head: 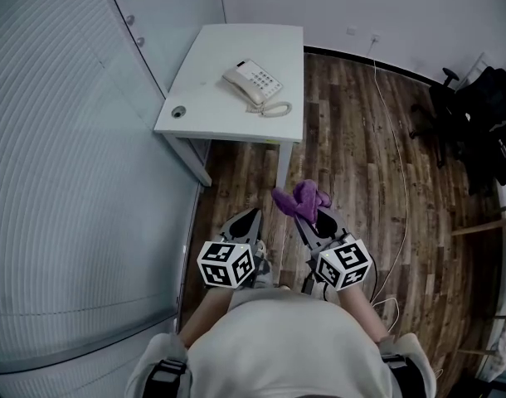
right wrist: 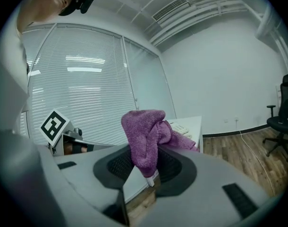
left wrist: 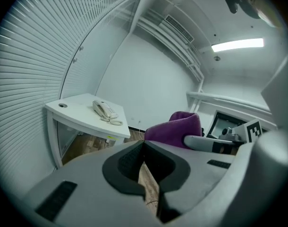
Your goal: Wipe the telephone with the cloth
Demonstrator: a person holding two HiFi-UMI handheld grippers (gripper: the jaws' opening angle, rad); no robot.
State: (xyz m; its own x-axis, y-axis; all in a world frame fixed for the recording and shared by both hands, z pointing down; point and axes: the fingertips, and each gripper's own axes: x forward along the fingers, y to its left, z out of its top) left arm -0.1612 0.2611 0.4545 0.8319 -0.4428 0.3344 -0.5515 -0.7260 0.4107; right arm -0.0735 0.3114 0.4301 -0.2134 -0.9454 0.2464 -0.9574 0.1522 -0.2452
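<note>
Right hand-held gripper (right wrist: 147, 155) pinching purple cloth (right wrist: 143, 126); left hand-held gripper (left wrist: 144, 144) pressed together, empty; phone (head: 253, 83) on desk (head: 224, 52), well ahead of both.

telephone (right wrist: 180, 126) mostly hidden behind cloth (right wrist: 141, 136); keys unreadable

Telephone (head: 252, 84) on the table (head: 228, 48) — cloth (head: 302, 197) in the right gripper (head: 308, 220), seemingly well before it.
</note>
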